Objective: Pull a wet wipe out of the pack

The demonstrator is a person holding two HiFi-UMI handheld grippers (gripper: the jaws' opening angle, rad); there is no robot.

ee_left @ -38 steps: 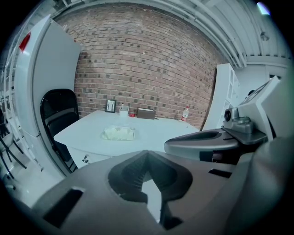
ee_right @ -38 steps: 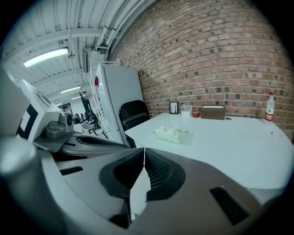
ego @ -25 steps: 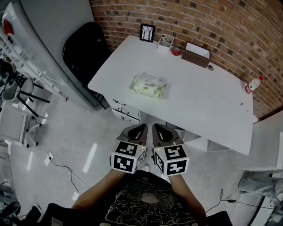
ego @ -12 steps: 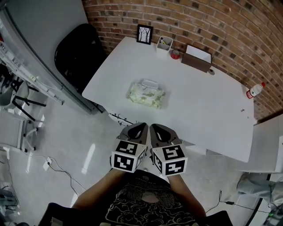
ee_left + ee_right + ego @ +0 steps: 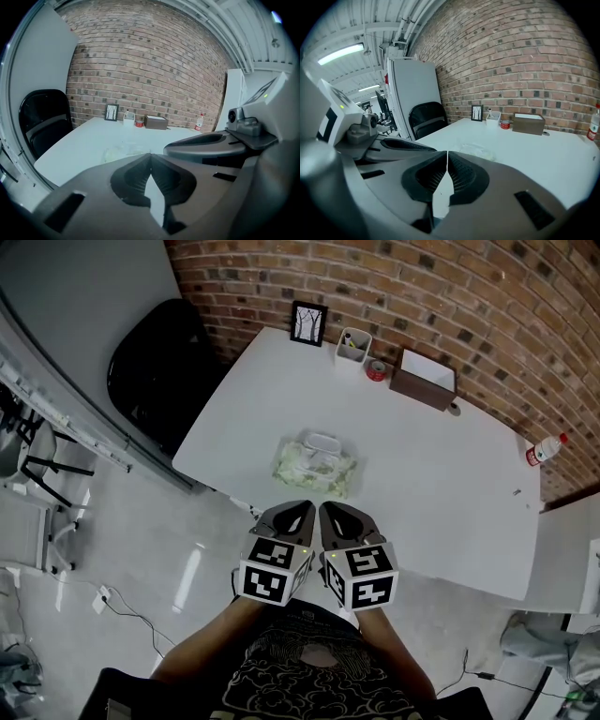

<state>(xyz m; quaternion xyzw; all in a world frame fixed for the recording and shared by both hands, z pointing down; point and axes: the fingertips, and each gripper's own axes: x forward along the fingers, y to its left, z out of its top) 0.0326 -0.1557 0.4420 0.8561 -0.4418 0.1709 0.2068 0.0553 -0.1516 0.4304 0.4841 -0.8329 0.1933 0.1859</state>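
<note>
both grippers clenched and empty, short of the wet wipe pack

the left gripper (image 5: 292,512) hangs before the counter (image 5: 441,484), its jaws pressed together on nothing. just ahead of both sets of jaws, near the counter's closest edge, the wet wipe pack (image 5: 314,463) lies flat, its white flip lid (image 5: 322,442) on the side away from them; whether it is open is too small to tell. the right gripper (image 5: 335,512), close beside the left, is likewise clamped empty. the pack looks soft, light and slippery, likely to lift with the wipe: pin its body, pinch the limp damp sheet at the lid opening.
</note>
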